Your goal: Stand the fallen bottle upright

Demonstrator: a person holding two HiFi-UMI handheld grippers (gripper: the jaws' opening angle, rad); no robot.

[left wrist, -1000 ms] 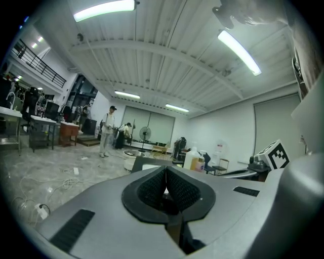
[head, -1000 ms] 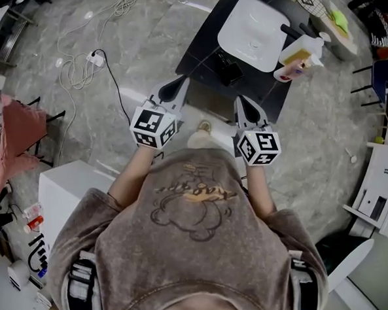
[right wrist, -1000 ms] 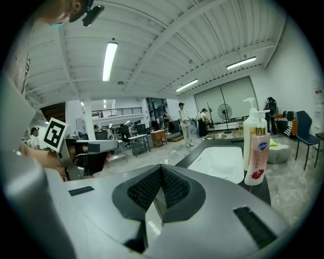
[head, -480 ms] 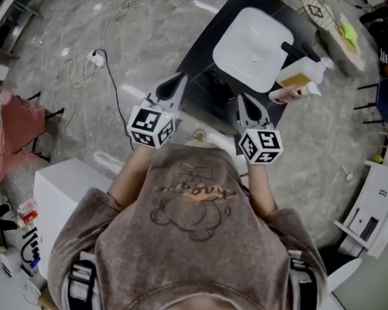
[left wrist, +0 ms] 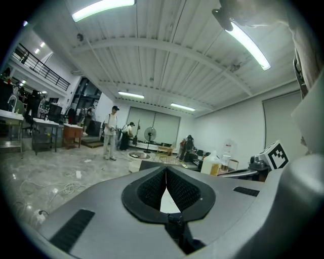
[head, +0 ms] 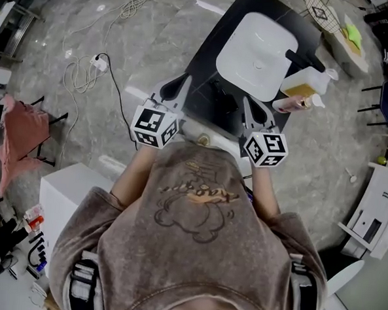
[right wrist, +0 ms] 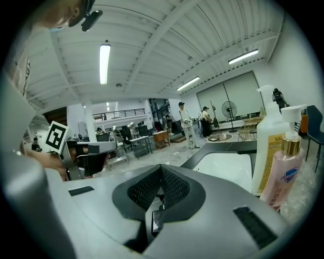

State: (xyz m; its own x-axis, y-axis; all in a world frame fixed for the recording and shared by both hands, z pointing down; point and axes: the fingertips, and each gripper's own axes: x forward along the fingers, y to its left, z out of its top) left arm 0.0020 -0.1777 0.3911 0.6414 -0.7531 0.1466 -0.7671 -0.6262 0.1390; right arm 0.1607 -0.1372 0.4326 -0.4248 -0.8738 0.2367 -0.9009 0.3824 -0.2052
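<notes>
Both grippers have advanced since the earlier frame: the black counter (head: 204, 66) now lies closer to the person, and the right gripper (head: 248, 105) has come in over its near edge.

Current state:

1. Left gripper (head: 180, 85): jaws closed, pads meeting at the tips, nothing between them. It sits at the counter's near left corner.
2. Right gripper: jaws closed, nothing between them. It points toward the white basin (head: 256, 47) set into the counter.
3. White bottle (head: 307, 80): a large pump bottle with amber contents, at the right of the basin near the counter's right edge.
4. Pink bottle (head: 294, 104): a smaller pump bottle with a gold collar, just beside the white bottle on the side nearer the person. Contact between the two cannot be determined.
5. Orientation: in the right gripper view both bottles appear to stand with pump heads up (the pink one leans slightly in that wide-angle picture). Which of the two is the fallen bottle cannot be told.
6. Clearance: the right gripper is near the pink bottle but apart from it; the left gripper is well apart from both bottles.

A white cable (head: 88, 66) lies on the grey floor to the left of the counter.
</notes>
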